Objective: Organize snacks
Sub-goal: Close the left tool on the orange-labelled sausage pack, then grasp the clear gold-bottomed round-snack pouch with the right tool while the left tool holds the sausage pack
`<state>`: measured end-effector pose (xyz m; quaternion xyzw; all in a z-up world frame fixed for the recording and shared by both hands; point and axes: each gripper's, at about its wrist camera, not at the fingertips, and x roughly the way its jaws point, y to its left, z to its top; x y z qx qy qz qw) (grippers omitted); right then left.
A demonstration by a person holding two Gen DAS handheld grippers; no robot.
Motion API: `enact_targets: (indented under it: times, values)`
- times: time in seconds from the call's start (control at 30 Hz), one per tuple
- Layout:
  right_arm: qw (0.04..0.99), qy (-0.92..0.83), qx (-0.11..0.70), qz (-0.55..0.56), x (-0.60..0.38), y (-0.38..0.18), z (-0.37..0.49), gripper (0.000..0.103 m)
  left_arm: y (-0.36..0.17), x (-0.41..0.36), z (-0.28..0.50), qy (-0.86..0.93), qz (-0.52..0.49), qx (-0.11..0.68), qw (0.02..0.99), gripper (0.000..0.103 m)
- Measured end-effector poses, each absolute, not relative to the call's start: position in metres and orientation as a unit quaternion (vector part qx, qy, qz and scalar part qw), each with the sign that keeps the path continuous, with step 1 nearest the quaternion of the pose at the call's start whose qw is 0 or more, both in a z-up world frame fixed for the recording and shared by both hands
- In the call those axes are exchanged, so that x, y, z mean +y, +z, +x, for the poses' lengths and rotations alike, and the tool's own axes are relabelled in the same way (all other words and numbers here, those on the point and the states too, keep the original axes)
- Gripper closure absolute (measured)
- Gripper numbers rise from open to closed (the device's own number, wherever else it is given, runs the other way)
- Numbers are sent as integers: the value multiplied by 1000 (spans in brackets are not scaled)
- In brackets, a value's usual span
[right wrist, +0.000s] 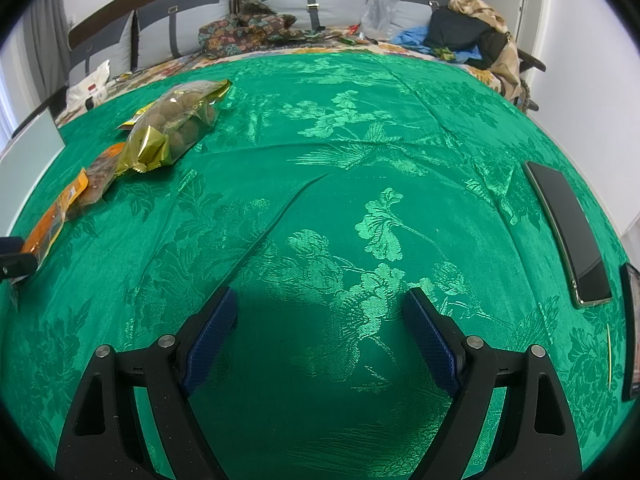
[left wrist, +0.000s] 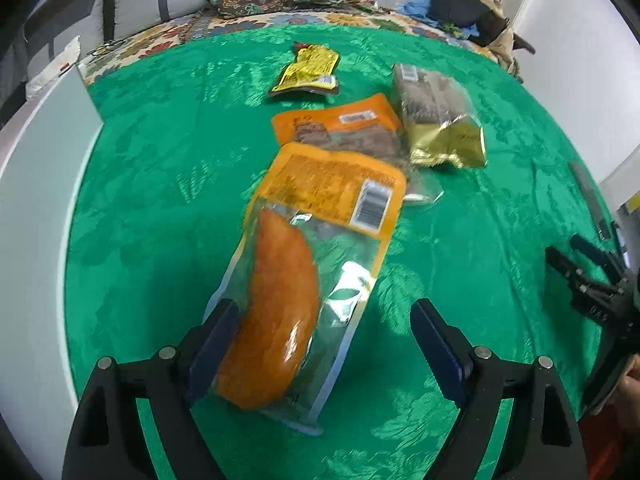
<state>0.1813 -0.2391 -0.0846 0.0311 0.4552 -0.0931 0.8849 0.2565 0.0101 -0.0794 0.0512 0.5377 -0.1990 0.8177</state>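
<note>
A clear packet with an orange top and an orange sausage-shaped snack (left wrist: 280, 312) lies on the green cloth (left wrist: 152, 208) between the fingers of my left gripper (left wrist: 326, 308). The jaws stand open: the left pad is against the packet's edge, the right pad is well clear of it. Behind it lie a second orange packet (left wrist: 340, 128), a gold bag of round brown snacks (left wrist: 436, 120) and a yellow packet (left wrist: 308, 68). My right gripper (right wrist: 320, 296) hangs open over bare cloth with nothing between its fingers. The gold bag (right wrist: 176, 128) and an orange packet (right wrist: 60, 208) lie far to its left.
A dark phone (right wrist: 568, 232) lies at the cloth's right edge, with another dark flat object (right wrist: 630, 328) beside it. A white panel (left wrist: 40, 200) stands along the left edge. Clothes and a plastic bag (right wrist: 380, 8) are piled at the back before grey cushions.
</note>
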Motion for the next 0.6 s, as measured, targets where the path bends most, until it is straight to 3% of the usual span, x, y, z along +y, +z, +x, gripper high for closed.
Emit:
enact_targets:
  times: [0.2,0.37,0.6]
  values:
    - [885,-93,455,31,-239,-85,181,15,-94,3,269,-171,74,535,824,12]
    - [885,-93,455,31,-239,-85,181,15,-105,14,272,-139,66,525,837,1]
    - [885,-93,455,31,-239,-85,182,15,-107,22,268,-112,57,508,852,0]
